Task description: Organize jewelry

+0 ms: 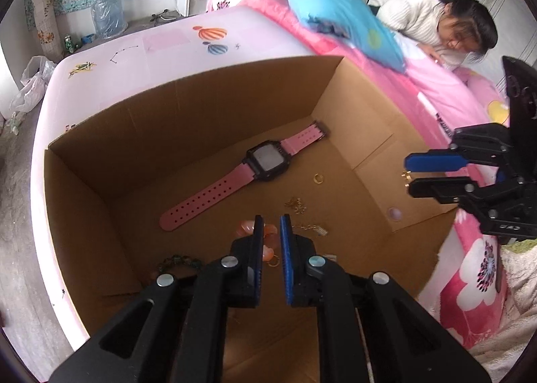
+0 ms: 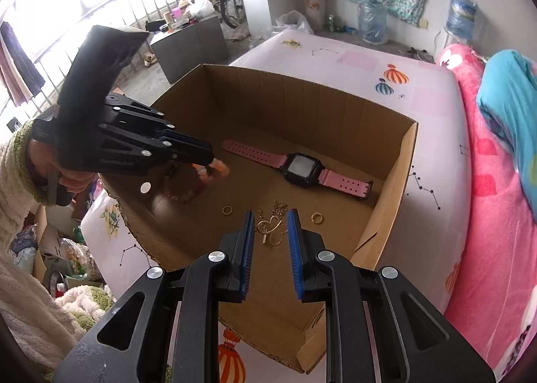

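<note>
A plain corrugated cardboard box (image 2: pixel 302 81), open-topped and brown, holds everything. In its near left corner lies one string of dark green beads (image 1: pixel 178 262), round and small.

The left gripper (image 1: pixel 272 220) has its black fingers with ribbed blue pads pressed nearly together, pinching one bracelet (image 1: pixel 246 227) of smooth, glossy orange-peach beads. The beads bulge out on either side of the pads and hang below them over the box floor (from the right wrist they are a blur).

Further right lies one watch (image 2: pixel 303 168) flat on the floor: a matte pink strap punched with rows of holes and a squarish black case with a grey face. It is well beyond both grippers' tips.

There are two thin gold rings – one (image 2: pixel 227 209) left of the right gripper's fingers, one (image 2: pixel 316 217) just right of them. One small tangle of gold chain (image 2: pixel 279 207) lies between the two rings, just ahead of the tips.

The right gripper (image 2: pixel 272 215) stands a little apart, and one gold wire charm (image 2: pixel 268 228) – bent into heart-like loops – spans the gap from pad to pad, apparently clamped. From the left wrist it shows as a gold sliver at the tips, near the box's right wall.
</note>
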